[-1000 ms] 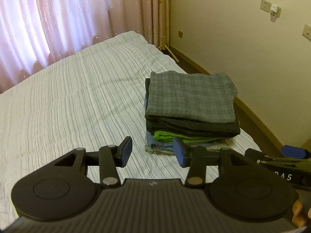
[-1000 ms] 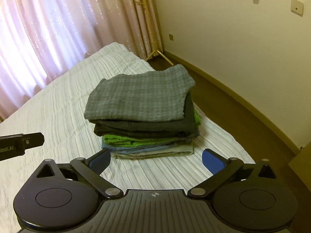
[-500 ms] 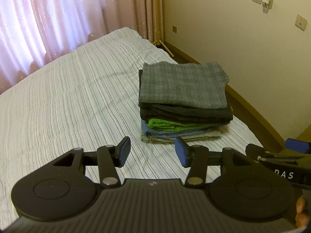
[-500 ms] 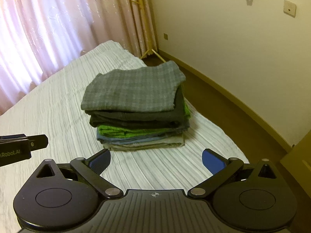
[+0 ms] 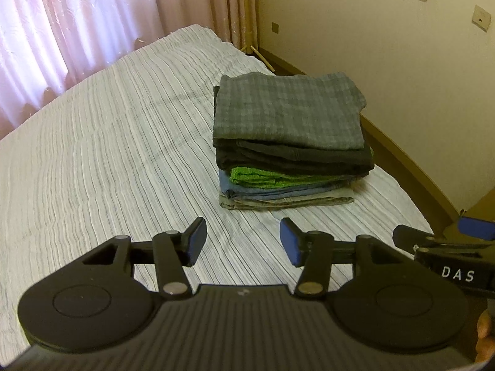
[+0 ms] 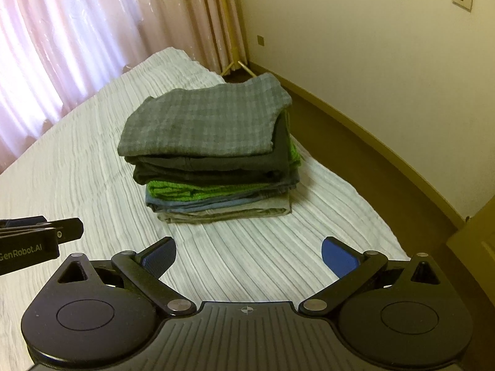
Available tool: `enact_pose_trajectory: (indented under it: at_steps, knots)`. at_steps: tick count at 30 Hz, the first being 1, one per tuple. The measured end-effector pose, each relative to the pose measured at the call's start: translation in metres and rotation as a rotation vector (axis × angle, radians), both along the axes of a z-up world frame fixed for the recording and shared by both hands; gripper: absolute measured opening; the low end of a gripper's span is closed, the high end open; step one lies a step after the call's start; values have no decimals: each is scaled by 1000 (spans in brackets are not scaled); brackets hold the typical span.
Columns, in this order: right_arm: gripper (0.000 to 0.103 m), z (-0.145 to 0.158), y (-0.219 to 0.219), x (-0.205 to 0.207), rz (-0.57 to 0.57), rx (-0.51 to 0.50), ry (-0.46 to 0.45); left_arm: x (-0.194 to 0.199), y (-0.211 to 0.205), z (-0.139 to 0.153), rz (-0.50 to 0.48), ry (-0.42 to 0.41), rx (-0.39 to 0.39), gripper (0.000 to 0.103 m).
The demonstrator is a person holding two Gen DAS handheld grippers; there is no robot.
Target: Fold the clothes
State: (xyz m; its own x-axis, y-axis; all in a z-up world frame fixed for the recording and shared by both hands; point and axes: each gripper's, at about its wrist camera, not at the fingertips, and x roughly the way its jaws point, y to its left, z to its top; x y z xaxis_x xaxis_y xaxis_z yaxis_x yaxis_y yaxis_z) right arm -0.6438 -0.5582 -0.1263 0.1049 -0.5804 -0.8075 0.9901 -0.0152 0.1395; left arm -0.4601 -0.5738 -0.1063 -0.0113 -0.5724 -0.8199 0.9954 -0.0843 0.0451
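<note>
You had both grippers hanging over the near end of the striped bedspread (image 5: 102, 160), pointed down and forward at the stack of folded clothes (image 5: 290, 142), which sat at about one o'clock from your left gripper (image 5: 243, 241) and at about twelve o'clock from your right gripper (image 6: 249, 256). The stack rested flat on the bedspread near its right-hand edge, clear of both tools. On top lay a grey checked garment (image 6: 201, 123), under it a dark charcoal one (image 6: 210, 167), then a bright green towel-like piece (image 5: 263, 177), a blue denim layer (image 5: 278, 190) and a pale khaki piece (image 6: 222, 211) at the bottom, all squared up fairly neatly. Your left gripper's blue pads (image 5: 196, 242) stood moderately apart with only bedspread showing between them, gripping nothing. Your right gripper's pads (image 6: 338, 259) were spread wider and likewise had nothing in them. In the left wrist view the right tool showed at three o'clock, and a bit of your hand (image 5: 484, 337) at four o'clock. Pink curtains (image 6: 77, 37) hung at eleven o'clock beyond the bed, and a cream wall (image 6: 386, 71) with sockets ran along at two o'clock.
</note>
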Motion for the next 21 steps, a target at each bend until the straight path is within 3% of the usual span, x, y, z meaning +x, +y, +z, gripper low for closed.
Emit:
enact_pose_trajectory:
  at_steps: [21]
  knots:
    - [102, -20, -19, -6, -7, 57, 10, -4, -21, -23, 9, -10, 42, 50]
